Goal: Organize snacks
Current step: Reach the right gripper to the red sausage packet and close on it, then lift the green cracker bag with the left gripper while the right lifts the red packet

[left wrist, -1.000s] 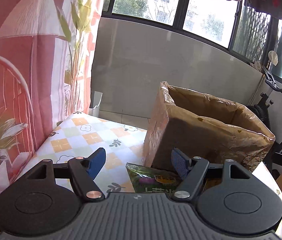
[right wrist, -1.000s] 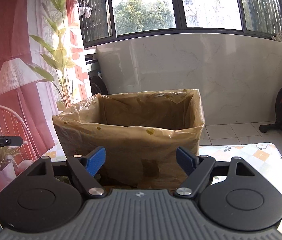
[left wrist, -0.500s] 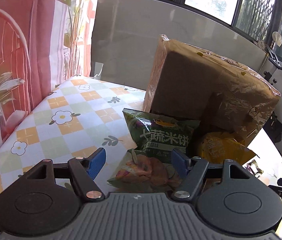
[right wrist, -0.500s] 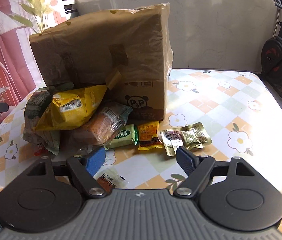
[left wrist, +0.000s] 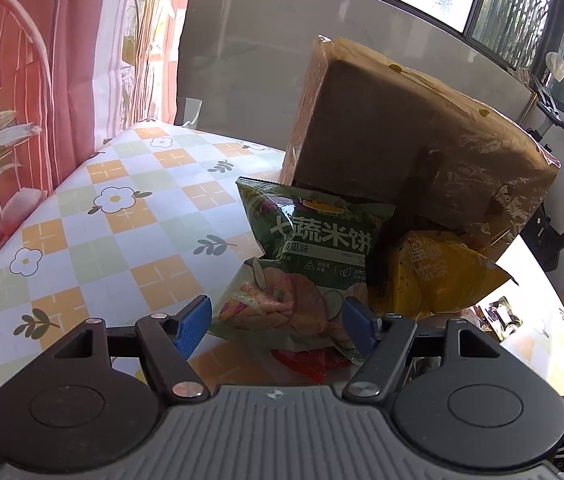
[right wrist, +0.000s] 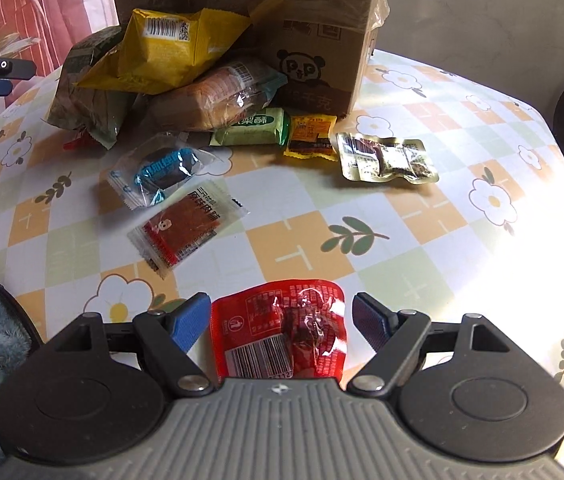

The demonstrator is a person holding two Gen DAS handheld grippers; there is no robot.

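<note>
The right claw (right wrist: pixel 278 320) stands wide and empty at the bottom of its frame, jaws either side of a red packet (right wrist: pixel 280 336) lying flat on the worktop (right wrist: pixel 422 240), probably lined up to pick it. The left claw (left wrist: pixel 276 320) is likewise wide, straddling the lower edge of a green rice-cracker bag (left wrist: pixel 314 256) without pressing it. The cardboard box (right wrist: pixel 322 20), upper centre, seems the intended bin; the loose snacks lie just before it.
</note>
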